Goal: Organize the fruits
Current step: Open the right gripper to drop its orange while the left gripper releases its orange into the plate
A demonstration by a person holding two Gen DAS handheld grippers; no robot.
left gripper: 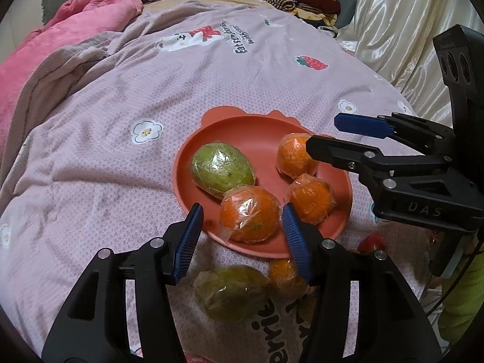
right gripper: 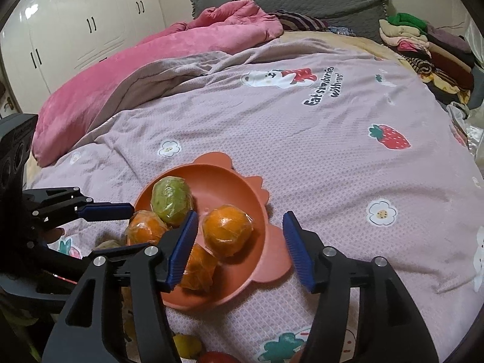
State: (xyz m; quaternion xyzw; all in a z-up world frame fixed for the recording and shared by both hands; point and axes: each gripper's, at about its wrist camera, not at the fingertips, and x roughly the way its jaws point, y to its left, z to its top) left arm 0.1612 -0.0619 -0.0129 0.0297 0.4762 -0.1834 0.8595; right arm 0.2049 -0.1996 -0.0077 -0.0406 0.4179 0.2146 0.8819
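The left gripper has wide-open, empty fingers round the front orange on the plate, w/ the right gripper open & empty nearby.

Both tongs, the left tongs and the right tongs, are matte black linkages with silver screw heads and ribbed blue finger pads, the right one's body stamped "DAS", beside a yellow-green sleeve.

Both wrist views look down, close, from opposite sides; sharing the plate.
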